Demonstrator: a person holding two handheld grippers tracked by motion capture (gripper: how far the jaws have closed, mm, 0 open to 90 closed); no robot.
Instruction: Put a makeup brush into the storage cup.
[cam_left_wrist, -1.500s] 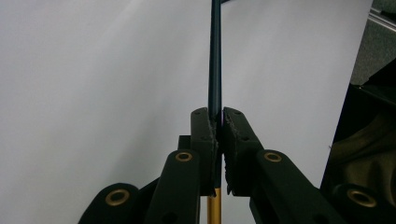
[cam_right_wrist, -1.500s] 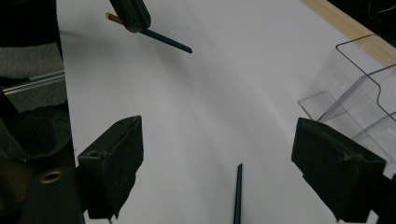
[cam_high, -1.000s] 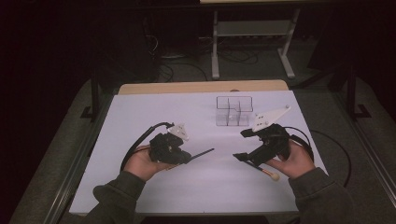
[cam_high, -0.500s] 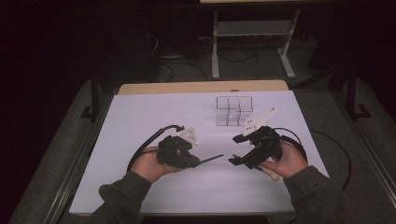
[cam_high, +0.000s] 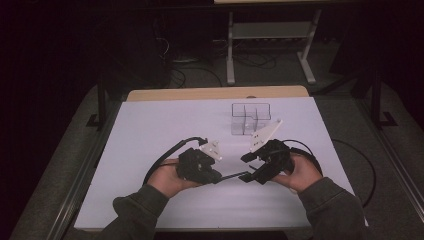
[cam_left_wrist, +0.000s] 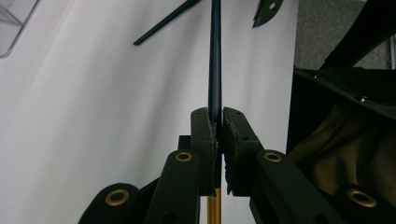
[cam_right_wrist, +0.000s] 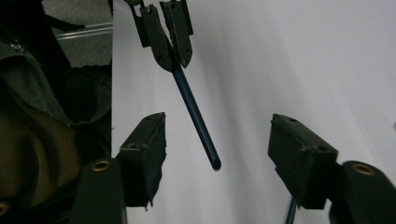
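Observation:
My left gripper (cam_high: 219, 177) (cam_left_wrist: 217, 114) is shut on a thin dark blue rod (cam_high: 234, 175) (cam_left_wrist: 215, 56), which points right across the white tabletop; a gold end shows below the jaws. The right gripper (cam_high: 247, 167) (cam_right_wrist: 218, 119) faces it from the right. Its jaws have just been closing, and they stand apart with the rod's free tip (cam_right_wrist: 212, 158) between them, touching neither pad. In the right gripper view the left gripper (cam_right_wrist: 168, 35) holds the rod's far end.
A clear compartmented box (cam_high: 250, 117) (cam_left_wrist: 11, 28) stands on the white table sheet (cam_high: 150, 130) just beyond the grippers. A wooden strip (cam_high: 215, 93) runs along the table's far edge. Cables trail from both grippers, and a metal rack stands on the floor behind.
Both hands have drawn together at the table's middle. The rod's tip has come in between the right gripper's jaws, which stand narrower than before.

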